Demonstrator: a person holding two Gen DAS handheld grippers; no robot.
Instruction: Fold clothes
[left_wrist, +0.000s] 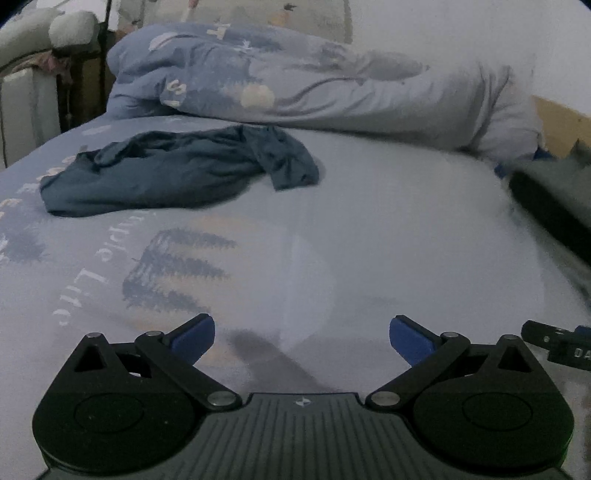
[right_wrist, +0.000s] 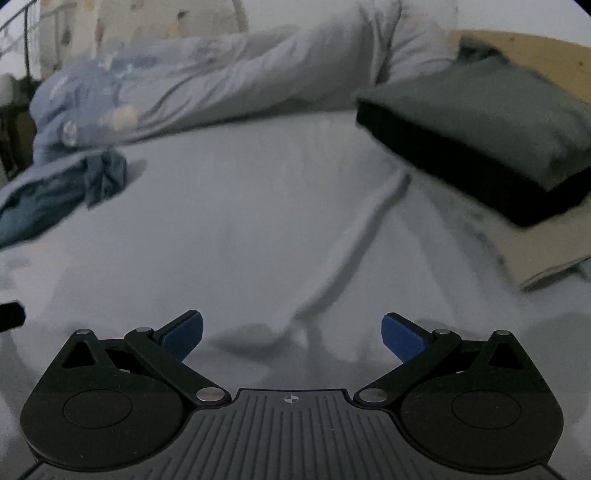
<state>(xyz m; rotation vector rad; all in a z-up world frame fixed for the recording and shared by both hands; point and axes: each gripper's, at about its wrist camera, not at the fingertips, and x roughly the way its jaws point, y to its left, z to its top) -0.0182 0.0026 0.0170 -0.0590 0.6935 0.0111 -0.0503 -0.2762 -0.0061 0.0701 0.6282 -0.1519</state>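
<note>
A crumpled dark blue garment (left_wrist: 177, 170) lies on the bed at the upper left of the left wrist view; it also shows at the left edge of the right wrist view as the blue garment (right_wrist: 62, 188). My left gripper (left_wrist: 302, 338) hovers low over the bedsheet, open and empty, well short of the garment. My right gripper (right_wrist: 291, 336) is open too, with nothing between its blue pads (right_wrist: 400, 341). A folded stack of grey and black clothes (right_wrist: 491, 136) rests on a cardboard sheet (right_wrist: 535, 243) at the right.
A rumpled light blue duvet (left_wrist: 314, 85) is bunched along the far side of the bed. The printed bedsheet (left_wrist: 258, 240) covers the mattress. A wooden headboard (right_wrist: 535, 55) stands at the far right. Furniture (left_wrist: 40, 55) sits beyond the bed's left edge.
</note>
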